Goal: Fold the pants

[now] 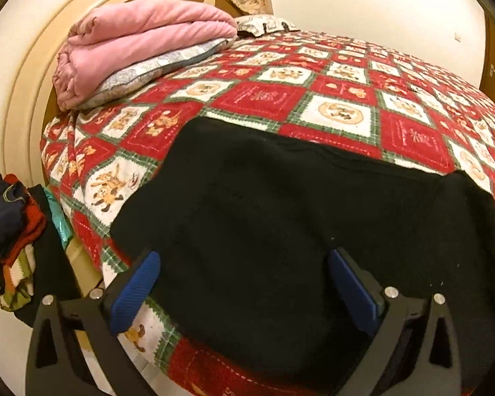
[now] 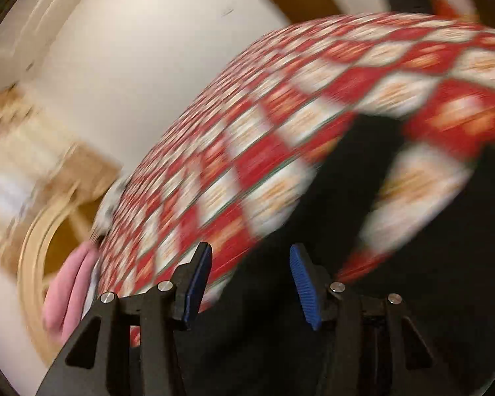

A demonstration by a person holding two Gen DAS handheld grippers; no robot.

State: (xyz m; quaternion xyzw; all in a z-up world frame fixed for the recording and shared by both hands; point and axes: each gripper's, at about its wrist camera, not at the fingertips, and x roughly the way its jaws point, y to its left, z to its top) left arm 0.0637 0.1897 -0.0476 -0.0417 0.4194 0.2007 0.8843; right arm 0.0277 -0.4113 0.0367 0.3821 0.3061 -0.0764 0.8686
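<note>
On the bed's red-and-white patchwork bedspread (image 1: 340, 112), near the edge closest to me, the black pants (image 1: 280, 217) are lying as a broad, flat, dark slab with a straight far edge and faint creases, though I cannot tell waistband from leg ends or be sure of their long axis. I am holding my left gripper (image 1: 244, 283) over them with its blue pads spread wide and nothing between them, while my right gripper (image 2: 250, 283) is also standing spread and empty over dark cloth in a motion-blurred view. Behind them at the left, a folded pink blanket (image 1: 142, 43) is resting on a pillow (image 1: 148, 69).
</note>
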